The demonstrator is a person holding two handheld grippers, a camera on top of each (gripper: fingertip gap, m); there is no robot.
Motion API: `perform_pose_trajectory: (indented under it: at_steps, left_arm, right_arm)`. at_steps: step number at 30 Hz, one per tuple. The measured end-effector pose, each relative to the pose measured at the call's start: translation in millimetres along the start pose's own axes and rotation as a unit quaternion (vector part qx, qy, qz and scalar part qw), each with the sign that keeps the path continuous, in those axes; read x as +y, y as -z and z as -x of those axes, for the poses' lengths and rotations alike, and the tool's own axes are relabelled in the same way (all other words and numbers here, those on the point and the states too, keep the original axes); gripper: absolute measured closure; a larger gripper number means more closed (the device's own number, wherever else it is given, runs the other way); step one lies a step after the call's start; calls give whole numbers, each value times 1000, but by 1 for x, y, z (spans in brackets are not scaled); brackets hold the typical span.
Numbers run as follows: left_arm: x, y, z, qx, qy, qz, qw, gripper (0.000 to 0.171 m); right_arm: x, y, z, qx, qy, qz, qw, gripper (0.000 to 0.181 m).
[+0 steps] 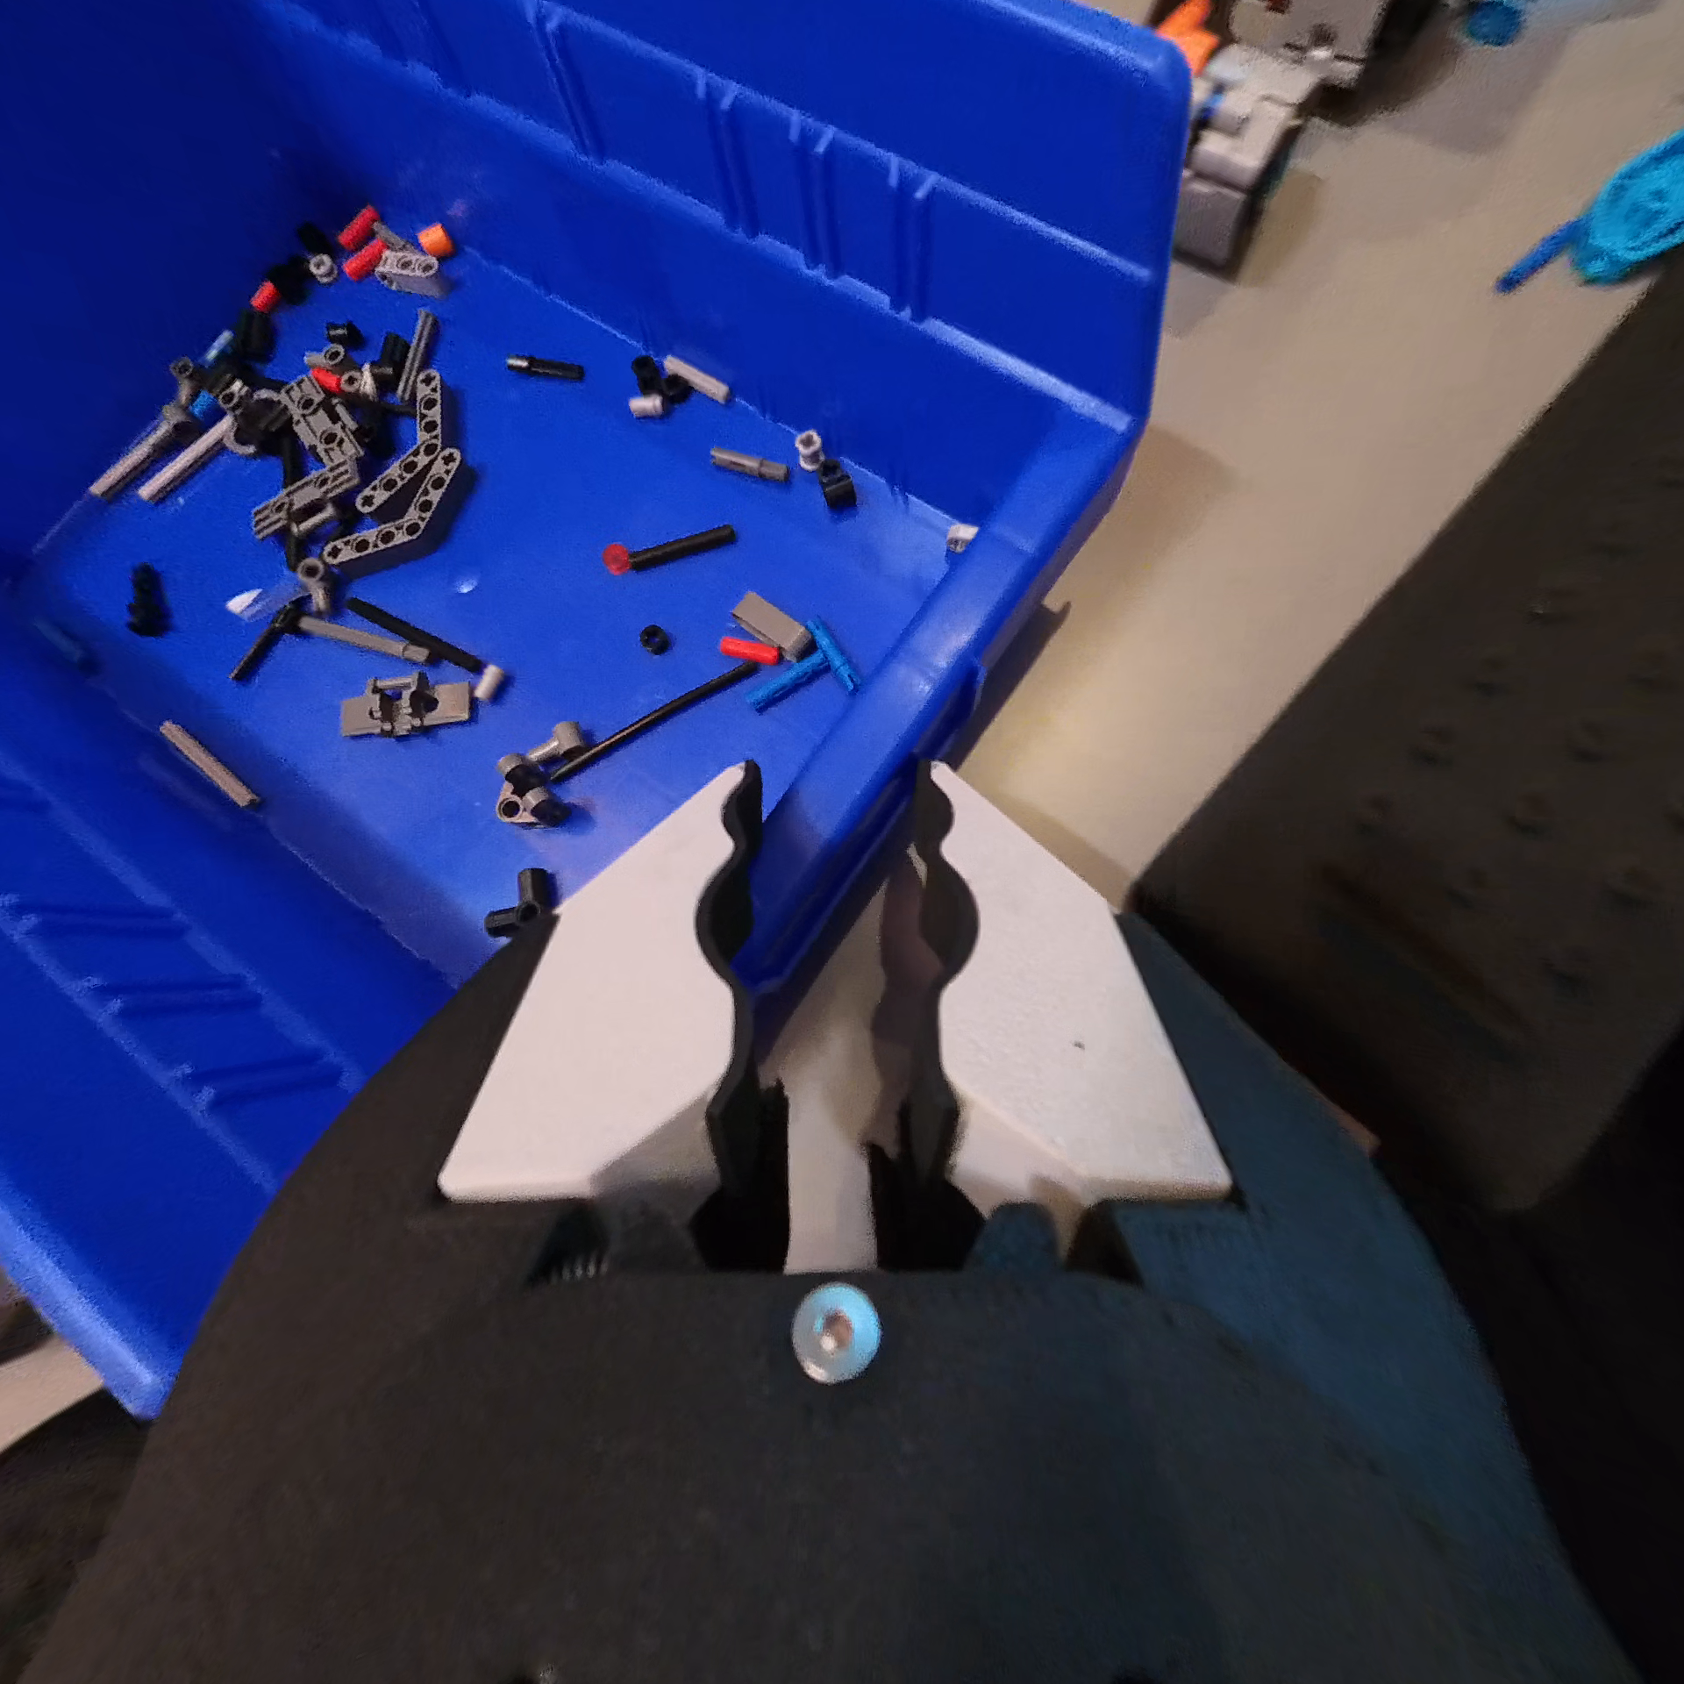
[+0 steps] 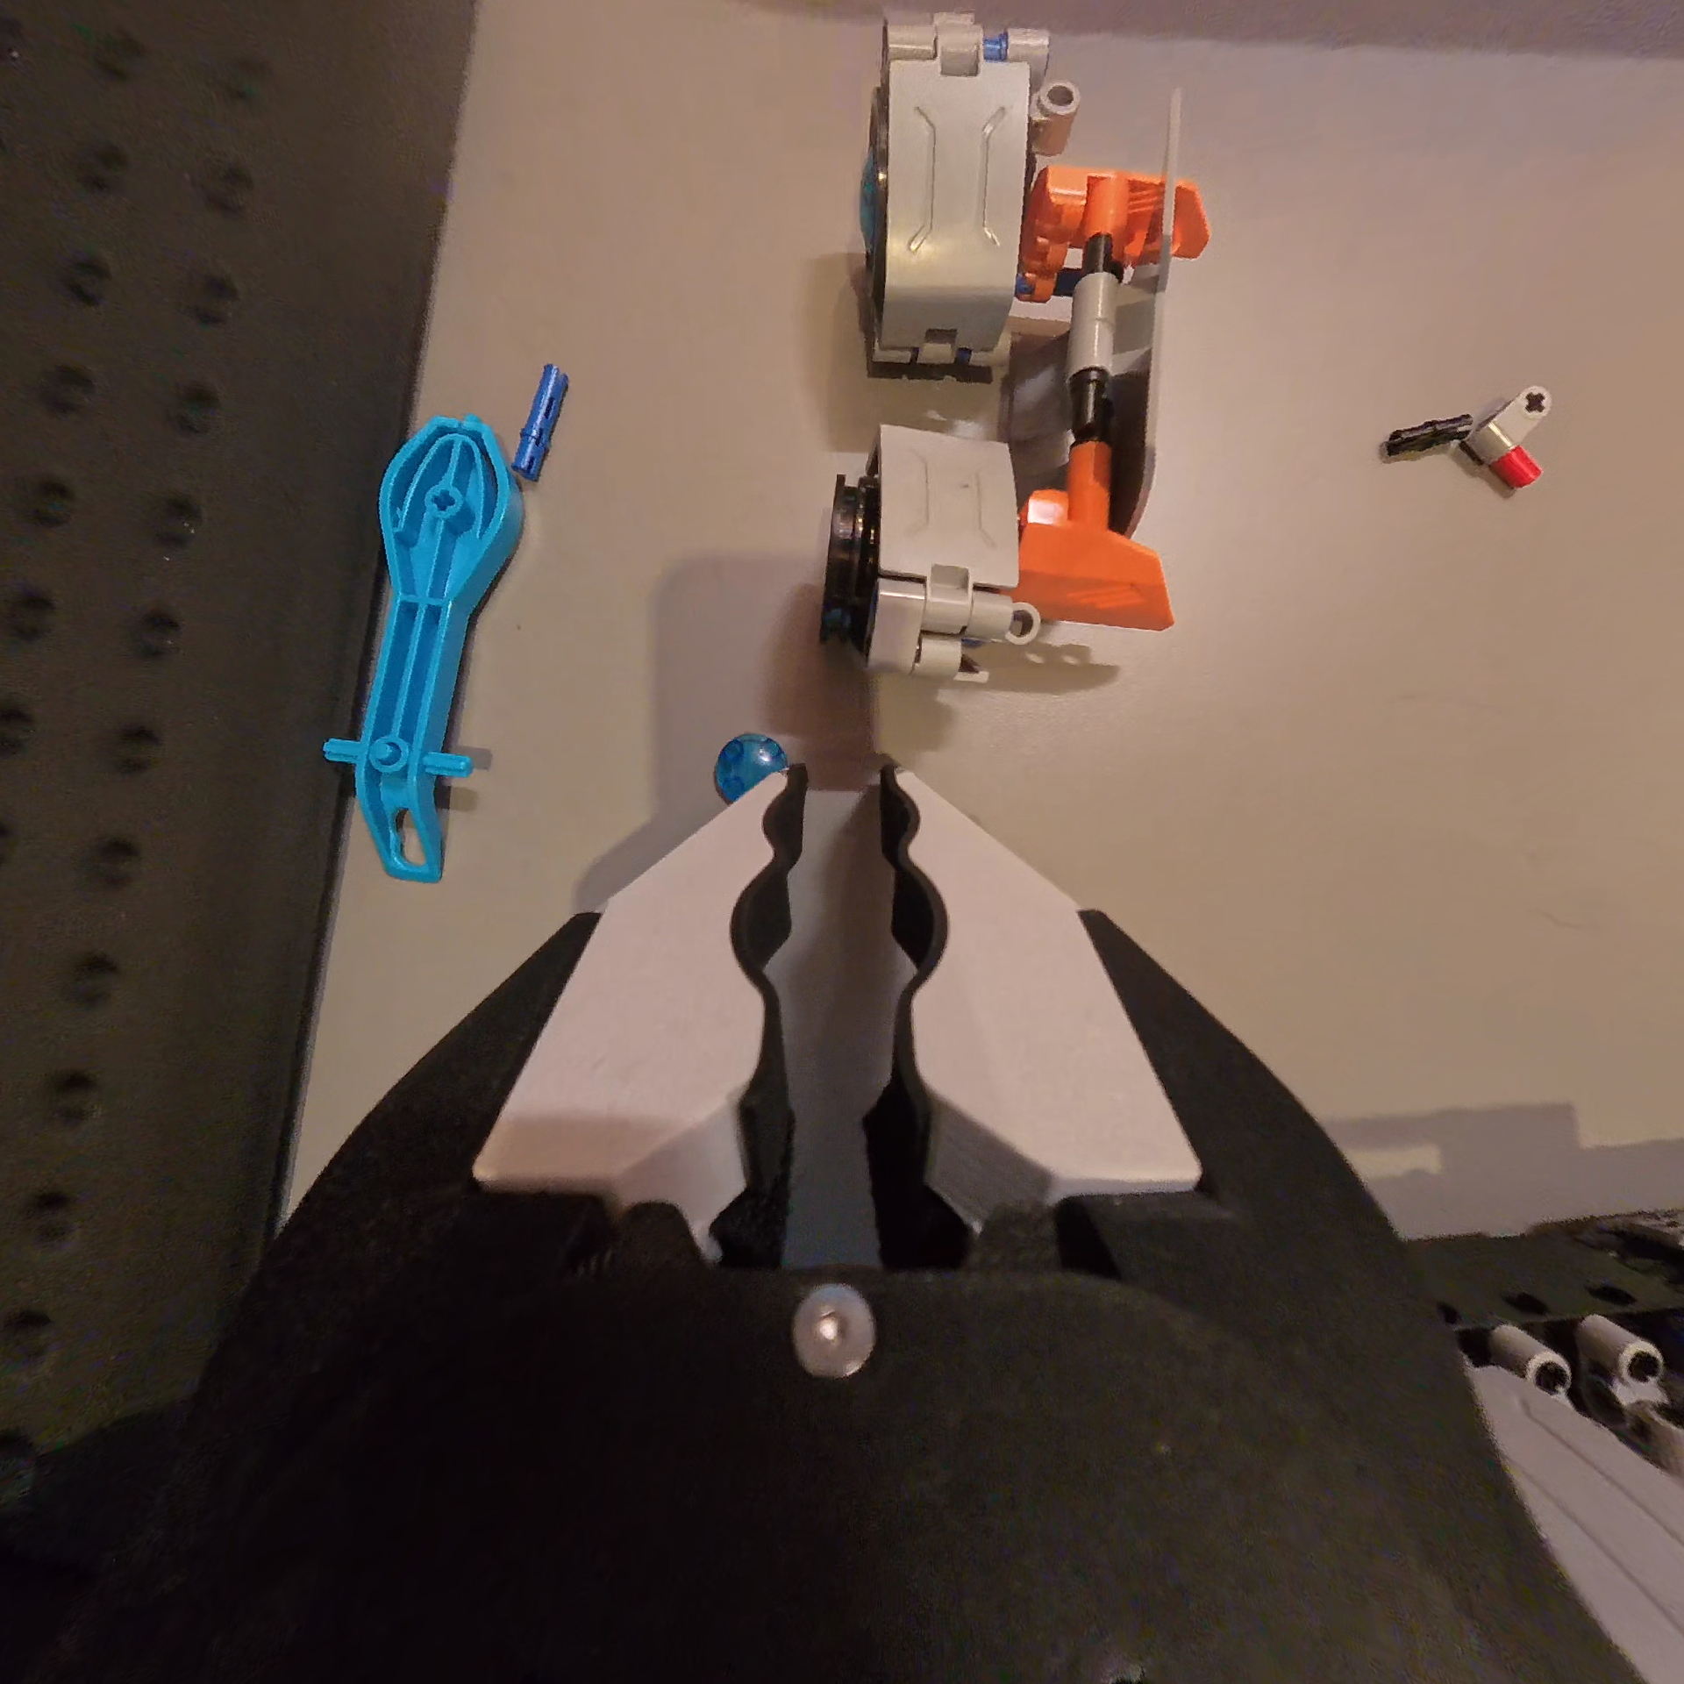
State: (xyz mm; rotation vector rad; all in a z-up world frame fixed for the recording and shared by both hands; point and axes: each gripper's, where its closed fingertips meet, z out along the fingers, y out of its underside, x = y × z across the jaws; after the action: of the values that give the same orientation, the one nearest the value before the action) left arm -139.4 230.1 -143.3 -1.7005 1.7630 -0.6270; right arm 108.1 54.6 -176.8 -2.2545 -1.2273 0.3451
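The left gripper [image 1: 838, 775] straddles the near wall of a blue bin [image 1: 1002, 301], its fingers set on either side of the rim at lower centre of the frame; whether they squeeze the plastic I cannot tell. Inside the bin, small grey, black, red and blue building pieces [image 1: 364, 456] lie scattered, most toward the upper left. The right gripper [image 2: 843, 775] hangs over a beige tabletop [image 2: 1367, 820] with its fingers slightly parted and nothing between them. A translucent blue ball [image 2: 747, 764] sits just beside its left fingertip. A grey-and-orange brick assembly [image 2: 984, 364] lies above, a turquoise paddle-shaped part [image 2: 428, 638] at left.
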Motion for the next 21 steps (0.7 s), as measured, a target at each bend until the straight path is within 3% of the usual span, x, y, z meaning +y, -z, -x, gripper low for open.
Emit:
perform_pose_trajectory:
  at_steps: [4, 9, 15, 21]
  left_arm:
    - [-2, 10, -23, 42, 9, -43, 998, 131]
    - [-14, 31, -30, 28, -8, -129, 991, 123]
    - [-23, 48, -26, 6, -27, -195, 980, 126]
    - [-57, 50, -74, 77, -114, -282, 950, 138]
  right_arm:
    - [0, 0, -1, -1, -1, -7, 1000, 167]
    - [-1, 3, -5, 6, -5, -17, 1000, 168]
    - [-6, 6, -8, 16, 2, -21, 1000, 168]
    - [-15, 16, -15, 32, 8, -50, 998, 170]
